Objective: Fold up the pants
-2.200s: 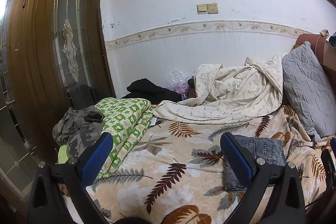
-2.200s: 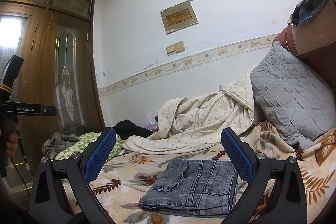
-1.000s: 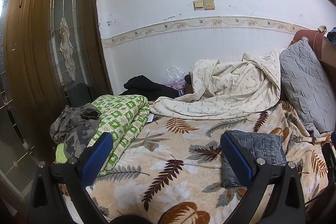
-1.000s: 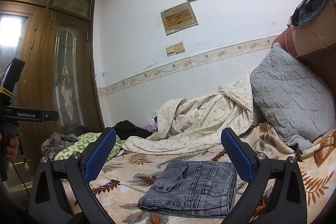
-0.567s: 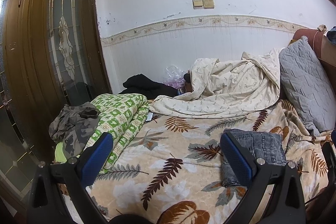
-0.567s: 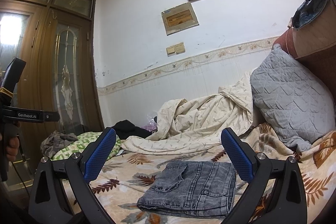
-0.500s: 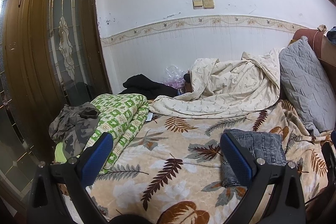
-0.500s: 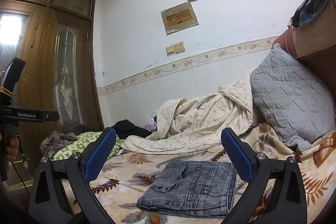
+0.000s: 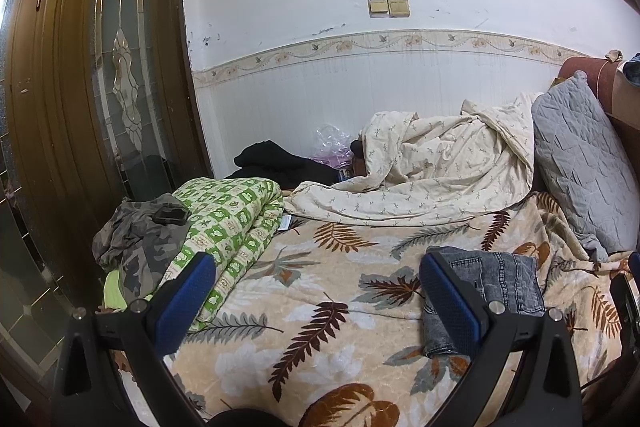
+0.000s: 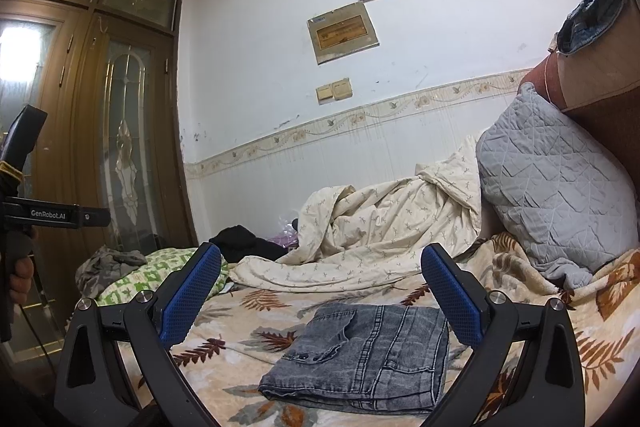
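Observation:
Grey denim pants (image 10: 368, 355) lie folded into a flat rectangle on the leaf-print blanket (image 10: 248, 339). They also show in the left wrist view (image 9: 500, 283), partly behind the right finger. My right gripper (image 10: 320, 291) is open and empty, held above and in front of the pants. My left gripper (image 9: 318, 293) is open and empty, held above the blanket (image 9: 320, 287), left of the pants. The left gripper's body shows at the left edge of the right wrist view (image 10: 24, 219).
A crumpled cream duvet (image 9: 432, 175) lies at the back. A grey pillow (image 9: 584, 171) leans on the headboard at right. A green checked quilt (image 9: 228, 219) with camouflage clothing (image 9: 136, 239) lies at left, beside a wooden wardrobe (image 9: 80, 107). Black clothes (image 9: 276, 163) lie by the wall.
Both grippers have drifted slightly back from the bed and stayed open. The pants have not moved.

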`<state>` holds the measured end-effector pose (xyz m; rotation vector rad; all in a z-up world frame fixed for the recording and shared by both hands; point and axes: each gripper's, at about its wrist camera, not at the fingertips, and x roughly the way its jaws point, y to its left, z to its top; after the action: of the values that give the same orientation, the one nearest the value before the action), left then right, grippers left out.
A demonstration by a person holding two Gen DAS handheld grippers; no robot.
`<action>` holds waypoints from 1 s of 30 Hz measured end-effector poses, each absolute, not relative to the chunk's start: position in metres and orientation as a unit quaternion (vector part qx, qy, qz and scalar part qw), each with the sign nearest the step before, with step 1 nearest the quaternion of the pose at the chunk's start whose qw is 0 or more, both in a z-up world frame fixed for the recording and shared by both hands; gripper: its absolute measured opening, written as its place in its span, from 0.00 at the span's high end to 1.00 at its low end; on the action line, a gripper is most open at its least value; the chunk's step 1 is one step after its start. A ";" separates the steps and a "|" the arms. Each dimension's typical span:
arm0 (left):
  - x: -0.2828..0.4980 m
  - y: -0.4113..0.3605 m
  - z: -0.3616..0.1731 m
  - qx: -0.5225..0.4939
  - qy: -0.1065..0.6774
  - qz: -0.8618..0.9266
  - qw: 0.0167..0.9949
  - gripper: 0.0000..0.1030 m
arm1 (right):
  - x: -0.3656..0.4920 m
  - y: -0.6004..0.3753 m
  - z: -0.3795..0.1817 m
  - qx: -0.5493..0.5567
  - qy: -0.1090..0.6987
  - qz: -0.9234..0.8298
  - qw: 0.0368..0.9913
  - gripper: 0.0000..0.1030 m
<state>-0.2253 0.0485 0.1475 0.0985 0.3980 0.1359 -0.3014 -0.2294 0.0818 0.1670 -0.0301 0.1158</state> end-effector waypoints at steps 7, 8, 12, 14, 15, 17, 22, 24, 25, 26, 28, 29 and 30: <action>-0.225 0.049 0.147 0.049 0.199 0.066 0.977 0.00 | -0.300 -0.231 0.081 0.083 -0.013 0.058 0.995 0.02; -0.225 0.049 0.147 0.049 0.198 0.068 0.977 0.00 | -0.300 -0.231 0.081 0.083 -0.013 0.059 0.995 0.02; -0.224 0.050 0.146 0.047 0.201 0.068 0.976 0.00 | -0.300 -0.230 0.081 0.080 -0.012 0.060 0.995 0.02; -0.223 0.052 0.144 0.045 0.204 0.067 0.976 0.00 | -0.299 -0.230 0.081 0.076 -0.011 0.060 0.995 0.02; -0.222 0.053 0.143 0.044 0.205 0.067 0.975 0.00 | -0.298 -0.229 0.081 0.075 -0.010 0.061 0.995 0.02; -0.222 0.054 0.142 0.043 0.206 0.067 0.975 0.00 | -0.298 -0.230 0.081 0.074 -0.009 0.062 0.995 0.02; -0.221 0.056 0.141 0.041 0.208 0.068 0.975 0.00 | -0.296 -0.230 0.080 0.075 -0.007 0.062 0.995 0.02; -0.220 0.059 0.141 0.039 0.208 0.071 0.975 0.00 | -0.294 -0.230 0.079 0.076 -0.004 0.063 0.995 0.02; -0.220 0.060 0.142 0.037 0.208 0.072 0.975 0.00 | -0.293 -0.231 0.079 0.077 -0.002 0.063 0.995 0.01; -0.222 0.062 0.142 0.035 0.208 0.073 0.975 0.00 | -0.292 -0.231 0.078 0.078 -0.001 0.062 0.995 0.02; -0.223 0.065 0.145 0.033 0.207 0.077 0.975 0.00 | -0.291 -0.233 0.076 0.081 -0.001 0.057 0.995 0.02; -0.224 0.067 0.146 0.031 0.207 0.079 0.975 0.00 | -0.290 -0.233 0.075 0.083 -0.002 0.055 0.995 0.02; -0.227 0.071 0.149 0.027 0.205 0.082 0.975 0.00 | -0.289 -0.235 0.074 0.087 -0.003 0.049 0.995 0.02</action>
<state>-0.2266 0.0706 0.1490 0.0536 0.4132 0.1645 -0.2892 -0.2353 0.0736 0.1743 -0.0057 0.0990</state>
